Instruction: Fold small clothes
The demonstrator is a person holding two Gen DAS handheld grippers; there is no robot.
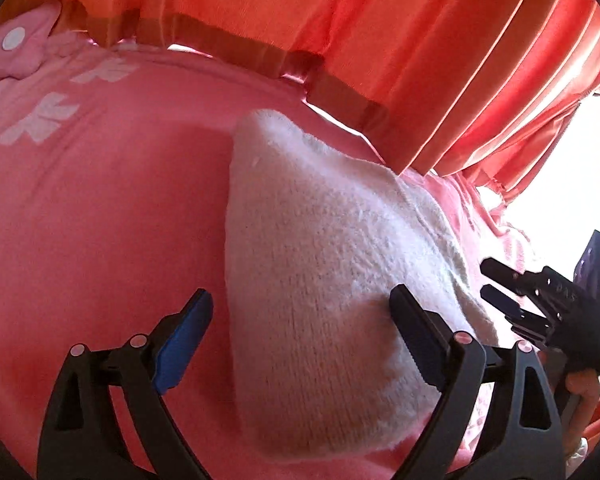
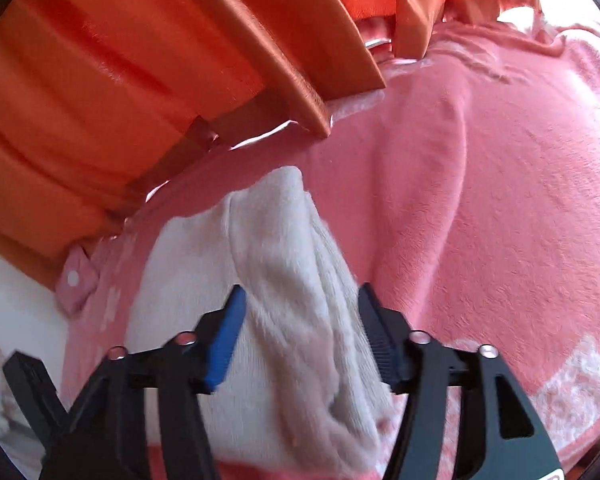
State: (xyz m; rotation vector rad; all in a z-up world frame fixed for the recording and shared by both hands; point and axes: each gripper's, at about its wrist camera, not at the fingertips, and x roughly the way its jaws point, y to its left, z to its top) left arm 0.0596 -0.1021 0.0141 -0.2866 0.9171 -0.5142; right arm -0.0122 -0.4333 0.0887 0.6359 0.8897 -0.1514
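- Left wrist view: the left gripper hangs over a white fleece garment lying on a pink blanket. Its jaws are spread wide, one on each side of the garment's near part, and neither pad presses the cloth.
- The garment already looks doubled into a tapering wedge, so the step in hand seems to be the pause between two folds, with nothing gripped.
- At the right edge the right gripper shows, held by a hand; its two fingers stand apart with nothing between them.
- Count here: one white garment, one blanket, two grippers, one orange curtain behind, and one spotted pink cloth at the far left.
- Right wrist view: the right gripper hovers above the same garment, jaws open astride a raised ridge of fleece, pads clear of it.
- The next move likely calls for choosing an edge or corner, closing on it, and carrying it across without dragging the lower layers out of line; the thick pile may slip.
- Count here: one garment, one blanket, one curtain, one spotted pink tab, and a dark block at lower left, which cannot be identified.
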